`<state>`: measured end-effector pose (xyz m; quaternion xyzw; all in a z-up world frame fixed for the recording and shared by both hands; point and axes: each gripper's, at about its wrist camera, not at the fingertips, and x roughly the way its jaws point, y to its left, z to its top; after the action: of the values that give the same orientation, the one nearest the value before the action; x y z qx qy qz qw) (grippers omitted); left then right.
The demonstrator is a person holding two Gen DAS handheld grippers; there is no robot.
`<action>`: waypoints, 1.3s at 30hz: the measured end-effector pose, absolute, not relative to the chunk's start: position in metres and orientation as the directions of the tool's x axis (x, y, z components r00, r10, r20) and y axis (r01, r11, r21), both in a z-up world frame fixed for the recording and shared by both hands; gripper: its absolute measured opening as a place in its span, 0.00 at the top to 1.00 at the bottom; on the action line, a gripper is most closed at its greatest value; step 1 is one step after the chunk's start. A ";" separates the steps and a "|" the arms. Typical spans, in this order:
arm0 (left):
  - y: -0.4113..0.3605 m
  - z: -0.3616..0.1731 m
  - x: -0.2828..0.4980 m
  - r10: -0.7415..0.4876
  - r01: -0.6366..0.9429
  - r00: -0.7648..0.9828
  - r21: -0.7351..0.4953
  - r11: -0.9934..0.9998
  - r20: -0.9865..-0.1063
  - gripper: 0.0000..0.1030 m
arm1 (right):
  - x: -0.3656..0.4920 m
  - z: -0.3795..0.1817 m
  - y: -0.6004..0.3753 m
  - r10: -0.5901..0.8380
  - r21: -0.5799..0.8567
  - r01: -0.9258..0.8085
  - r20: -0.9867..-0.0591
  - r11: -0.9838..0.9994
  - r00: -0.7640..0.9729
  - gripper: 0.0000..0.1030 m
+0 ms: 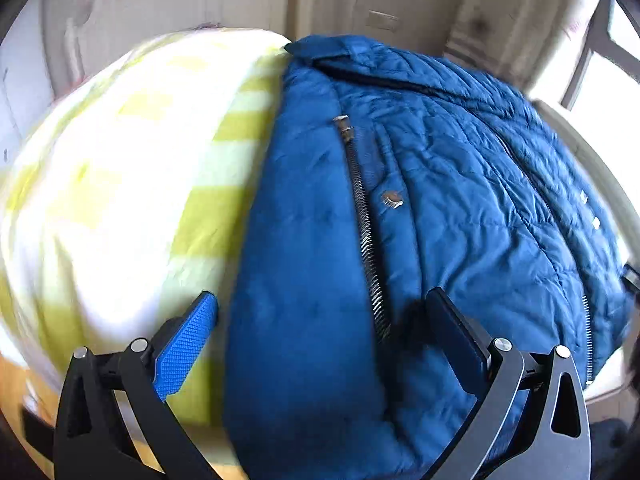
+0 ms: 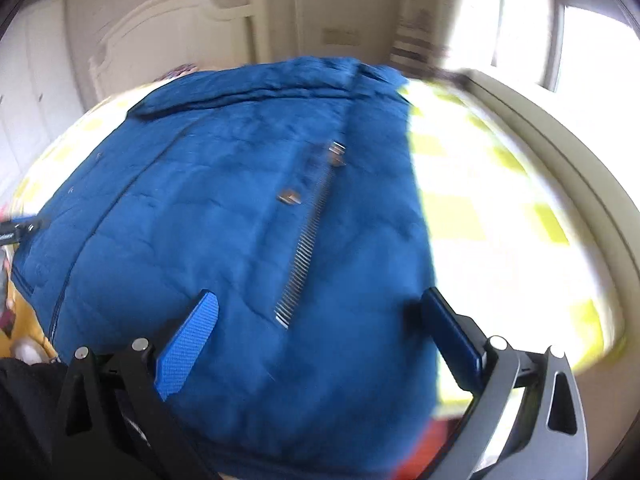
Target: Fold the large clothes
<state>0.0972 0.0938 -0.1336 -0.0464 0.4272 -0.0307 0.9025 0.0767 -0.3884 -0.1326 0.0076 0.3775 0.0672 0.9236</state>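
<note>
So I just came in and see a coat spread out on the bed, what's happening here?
A person is about to fold a blue quilted jacket that lies flat on a bed with a yellow-and-white checked cover. The left hand-held gripper and the right hand-held gripper both hover open over the near end of the jacket, neither holding fabric. Its zipper is exposed, and no fold shows yet.

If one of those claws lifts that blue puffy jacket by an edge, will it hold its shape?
Probably not: the blue jacket looks quilted and soft, so it would likely droop. Its padding suggests bulky but light. The metal zipper may swing a little.
</note>
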 end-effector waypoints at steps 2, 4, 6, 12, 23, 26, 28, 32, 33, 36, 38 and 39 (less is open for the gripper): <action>0.093 -0.132 0.088 -0.048 0.014 0.643 -0.051 0.999 -0.764 0.04 | 0.067 -0.137 -0.396 0.110 0.058 -0.098 -0.704 0.993 0.701 0.03; 0.091 -0.129 0.080 -0.028 0.031 0.650 -0.011 0.999 -0.759 0.04 | 0.057 -0.142 -0.403 0.133 0.088 -0.100 -0.707 0.991 0.694 0.03; 0.089 -0.129 0.076 -0.041 0.045 0.646 -0.016 0.999 -0.762 0.04 | 0.045 -0.142 -0.410 0.159 0.121 -0.104 -0.688 0.987 0.708 0.08; 0.076 -0.137 0.058 -0.116 0.087 0.611 -0.079 0.993 -0.783 0.04 | 0.023 -0.152 -0.422 0.231 0.228 -0.099 -0.681 0.969 0.695 0.40; 0.073 -0.129 0.060 -0.115 0.070 0.659 -0.092 0.993 -0.743 0.33 | 0.015 -0.141 -0.403 0.184 0.150 -0.112 -0.667 0.982 0.722 0.57; 0.070 -0.128 0.063 -0.099 0.071 0.677 -0.069 0.995 -0.729 0.41 | 0.020 -0.135 -0.404 0.208 0.167 -0.131 -0.639 0.977 0.740 0.57; 0.074 -0.130 0.069 -0.114 0.067 0.671 -0.094 0.993 -0.732 0.39 | 0.033 -0.139 -0.406 0.200 0.169 -0.118 -0.642 0.978 0.740 0.57; 0.072 -0.134 0.076 -0.114 0.081 0.658 -0.081 0.993 -0.744 0.24 | 0.048 -0.142 -0.400 0.213 0.177 -0.128 -0.638 0.976 0.740 0.50; 0.072 -0.136 0.077 -0.132 0.089 0.655 -0.098 0.991 -0.744 0.24 | 0.050 -0.141 -0.397 0.204 0.158 -0.133 -0.641 0.978 0.740 0.50; 0.064 -0.136 0.071 -0.157 0.130 0.670 -0.094 0.987 -0.726 0.49 | 0.047 -0.143 -0.387 0.218 0.105 -0.196 -0.625 0.975 0.750 0.71; 0.059 -0.132 0.066 -0.157 0.148 0.679 -0.076 0.986 -0.717 0.67 | 0.040 -0.145 -0.385 0.251 0.111 -0.232 -0.606 0.966 0.755 0.80; 0.060 -0.128 0.063 -0.147 0.147 0.695 -0.061 0.987 -0.704 0.76 | 0.038 -0.144 -0.385 0.260 0.118 -0.238 -0.603 0.964 0.754 0.84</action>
<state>0.0626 0.0600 -0.1284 0.0001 0.3822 -0.0798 0.9206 0.0376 -0.3853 -0.1444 0.0170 0.3242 0.1330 0.9364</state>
